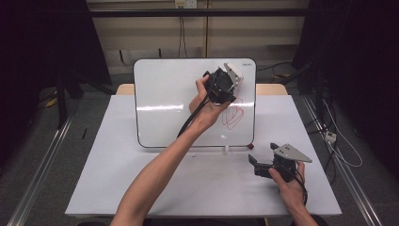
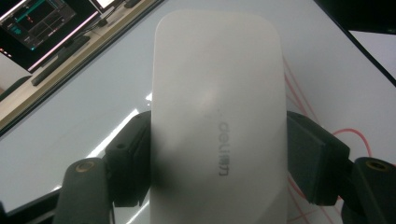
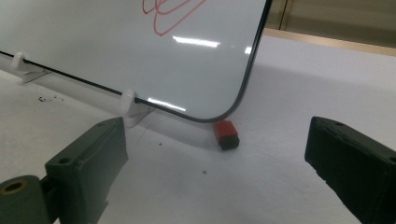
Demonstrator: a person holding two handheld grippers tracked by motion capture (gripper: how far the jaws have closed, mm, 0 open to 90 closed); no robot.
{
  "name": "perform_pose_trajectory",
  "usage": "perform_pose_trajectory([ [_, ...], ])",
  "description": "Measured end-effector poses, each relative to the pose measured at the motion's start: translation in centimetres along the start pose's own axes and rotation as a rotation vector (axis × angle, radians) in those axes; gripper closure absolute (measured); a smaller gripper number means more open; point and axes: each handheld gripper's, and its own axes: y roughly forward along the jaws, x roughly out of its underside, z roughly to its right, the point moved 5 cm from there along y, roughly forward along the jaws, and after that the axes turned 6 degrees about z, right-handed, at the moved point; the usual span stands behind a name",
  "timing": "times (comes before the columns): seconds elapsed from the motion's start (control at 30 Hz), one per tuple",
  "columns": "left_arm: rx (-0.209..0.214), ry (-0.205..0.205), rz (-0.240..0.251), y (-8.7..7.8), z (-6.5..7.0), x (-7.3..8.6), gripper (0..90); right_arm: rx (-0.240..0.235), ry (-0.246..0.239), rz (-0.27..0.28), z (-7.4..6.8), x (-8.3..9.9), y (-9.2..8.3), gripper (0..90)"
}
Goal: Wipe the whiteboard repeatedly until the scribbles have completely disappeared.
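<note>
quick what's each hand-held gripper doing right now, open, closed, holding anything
Left hand-held gripper: closed on the white eraser, held at the whiteboard.
Right hand-held gripper: open, holding nothing, over the table.

Lab: black curtains (image 1: 42, 47), monitors (image 2: 42, 23), cabled floor (image 1: 339, 141).

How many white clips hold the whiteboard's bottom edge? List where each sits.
2 that show. One clip sits near the whiteboard's rounded lower corner, close to the red cap. The other clip sits farther along the same edge. Others may be hidden.
</note>
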Motion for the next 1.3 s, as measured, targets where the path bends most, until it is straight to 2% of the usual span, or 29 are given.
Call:
perform_pose_trajectory([
  [0.53,0.005,0.030,-0.002,0.2,2.0,0.3,30.8,-0.004,-0.001,-0.003,-0.2,0.0,0.2,5.7],
  [0.8,0.007,0.055,-0.002,0.1,2.2,0.2,30.8,-0.005,0.001,-0.005,-0.2,0.0,0.2,5.6],
  [1.0,0.029,0.035,-0.012,0.1,1.8,0.0,30.8,-0.006,-0.003,-0.001,-0.1,0.0,0.2,5.6],
  [1.3,0.027,0.002,-0.021,0.5,0.8,-1.2,30.9,-0.006,0.005,0.000,0.0,0.0,0.0,5.6],
])
